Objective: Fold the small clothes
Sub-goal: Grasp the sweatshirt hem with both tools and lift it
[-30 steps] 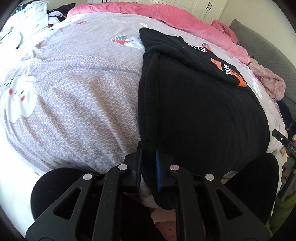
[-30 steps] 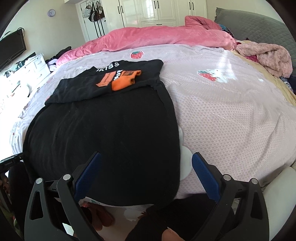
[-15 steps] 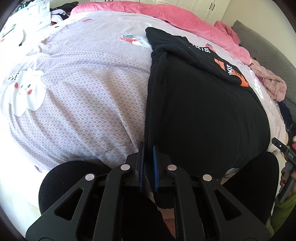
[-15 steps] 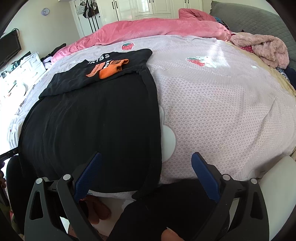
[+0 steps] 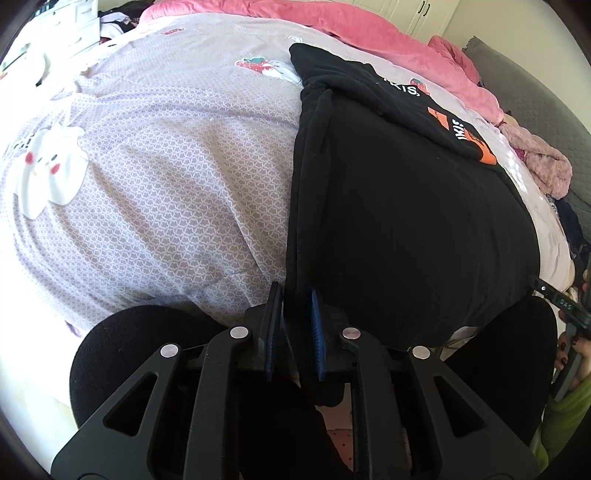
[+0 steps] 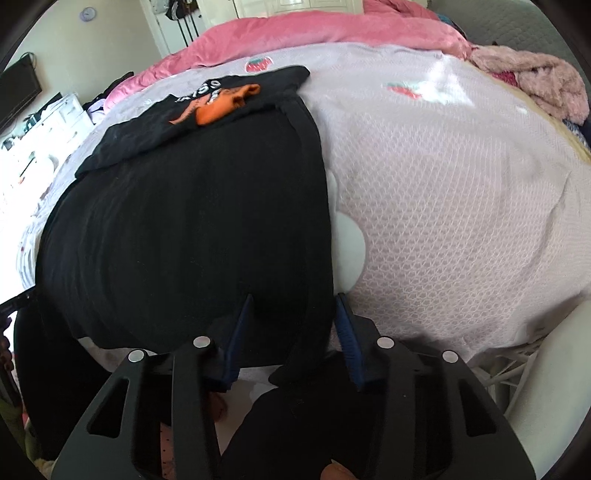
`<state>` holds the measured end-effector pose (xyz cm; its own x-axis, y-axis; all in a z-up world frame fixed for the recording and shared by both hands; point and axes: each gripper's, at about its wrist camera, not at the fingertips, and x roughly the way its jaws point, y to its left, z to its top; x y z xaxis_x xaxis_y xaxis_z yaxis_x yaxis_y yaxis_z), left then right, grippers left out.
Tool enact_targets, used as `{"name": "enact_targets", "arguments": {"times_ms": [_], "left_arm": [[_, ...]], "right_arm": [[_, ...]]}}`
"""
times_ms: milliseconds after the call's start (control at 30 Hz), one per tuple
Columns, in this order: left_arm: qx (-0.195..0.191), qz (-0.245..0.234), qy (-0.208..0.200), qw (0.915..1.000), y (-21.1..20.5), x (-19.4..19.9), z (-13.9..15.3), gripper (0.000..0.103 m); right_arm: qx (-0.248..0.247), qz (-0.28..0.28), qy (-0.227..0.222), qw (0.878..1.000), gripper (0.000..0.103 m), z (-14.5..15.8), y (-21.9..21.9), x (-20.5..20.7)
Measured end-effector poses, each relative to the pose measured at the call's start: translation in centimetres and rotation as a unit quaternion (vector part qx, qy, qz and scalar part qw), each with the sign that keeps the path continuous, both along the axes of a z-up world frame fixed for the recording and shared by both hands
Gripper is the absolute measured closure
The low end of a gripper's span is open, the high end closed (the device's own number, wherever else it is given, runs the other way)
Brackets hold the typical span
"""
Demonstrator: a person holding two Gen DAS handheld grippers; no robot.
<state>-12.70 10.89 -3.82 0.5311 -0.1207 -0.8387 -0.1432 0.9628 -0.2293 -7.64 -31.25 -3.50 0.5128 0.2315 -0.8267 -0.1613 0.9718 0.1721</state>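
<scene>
A black garment (image 5: 406, 221) lies spread on the lilac bed cover (image 5: 166, 166). Its far part is folded over, showing an orange print (image 5: 480, 147). My left gripper (image 5: 294, 290) pinches the garment's near left hem between its blue pads, and the jaws are easing open slightly. In the right wrist view the same garment (image 6: 184, 221) fills the left half of the bed cover (image 6: 443, 203). My right gripper (image 6: 293, 296) straddles its near right corner. Its jaws are closing with the black hem between them, and the pads are still apart.
A pink duvet (image 6: 314, 33) lies along the far side of the bed and a fluffy pink blanket (image 6: 535, 85) at the far right. White drawers (image 5: 74, 18) stand beyond the bed's left side. A person's black-clad legs (image 5: 147, 350) press against the near edge.
The right gripper has sunk to the garment's near right corner and its jaws have narrowed from wide apart. The left gripper has stayed on the left hem.
</scene>
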Motion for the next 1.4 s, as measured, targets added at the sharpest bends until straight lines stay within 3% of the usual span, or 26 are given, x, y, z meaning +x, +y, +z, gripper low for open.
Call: {"name": "enact_targets", "arguments": {"times_ms": [67,200,333,467,633,700,867,933,1033,1067,1100,1133,1233,1400], "left_arm": [[-0.003,0.002,0.000,1.0000,0.0,-0.1,-0.1,0.095],[-0.010,0.005,-0.005,0.9999,0.2,-0.5,0.1,0.100],[-0.011,0.001,-0.013,0.9999,0.1,-0.9,0.9,0.101],[-0.010,-0.006,-0.017,0.9998,-0.1,-1.2,1.3,0.100],[-0.008,-0.009,-0.004,0.9999,-0.5,-1.1,0.6,0.097],[-0.006,-0.010,0.002,0.9999,-0.6,-1.0,0.3,0.091],[0.000,-0.010,0.012,0.9999,-1.0,-0.8,-0.3,0.083],[0.001,-0.012,0.012,0.9999,-1.2,-0.6,-0.4,0.080],[0.009,-0.015,0.011,0.9998,-1.7,-0.4,-0.6,0.083],[0.010,-0.015,0.011,0.9998,-1.8,-0.4,-0.6,0.090],[0.009,-0.016,0.011,0.9998,-1.9,-0.4,-0.7,0.100],[0.009,-0.018,0.009,0.9998,-2.0,-0.4,-0.6,0.100],[0.003,-0.019,-0.006,0.9998,-1.8,-0.7,0.4,0.101],[-0.019,-0.014,-0.050,0.9985,-0.9,-1.3,3.3,0.101]], "right_arm": [[0.003,0.002,-0.001,1.000,0.062,0.1,-0.1,0.0],[0.011,0.013,-0.005,1.000,0.087,0.8,-0.2,-0.5],[0.043,0.019,-0.015,0.999,0.094,2.1,-1.0,-1.0],[0.079,0.029,-0.037,0.996,0.096,3.8,-1.5,-1.5],[0.050,0.035,-0.035,0.997,0.093,3.8,-0.8,-1.6],[0.031,0.027,-0.021,0.999,0.093,3.0,-0.7,-1.4],[0.021,0.018,0.007,1.000,0.084,1.7,-1.0,-0.9],[0.016,0.016,0.019,1.000,0.072,1.1,-1.0,-0.6],[0.019,0.017,0.030,0.999,0.072,0.3,-0.9,-0.5],[0.016,0.020,0.030,0.999,0.073,0.4,-0.9,-0.5],[0.015,0.028,0.029,0.999,0.081,0.5,-0.8,-0.6],[0.019,0.036,0.028,0.999,0.094,0.7,-0.7,-0.7],[0.024,0.051,0.013,0.998,0.095,1.7,-0.5,-1.2],[0.097,0.059,-0.021,0.993,0.096,4.4,-1.3,-1.4]]}}
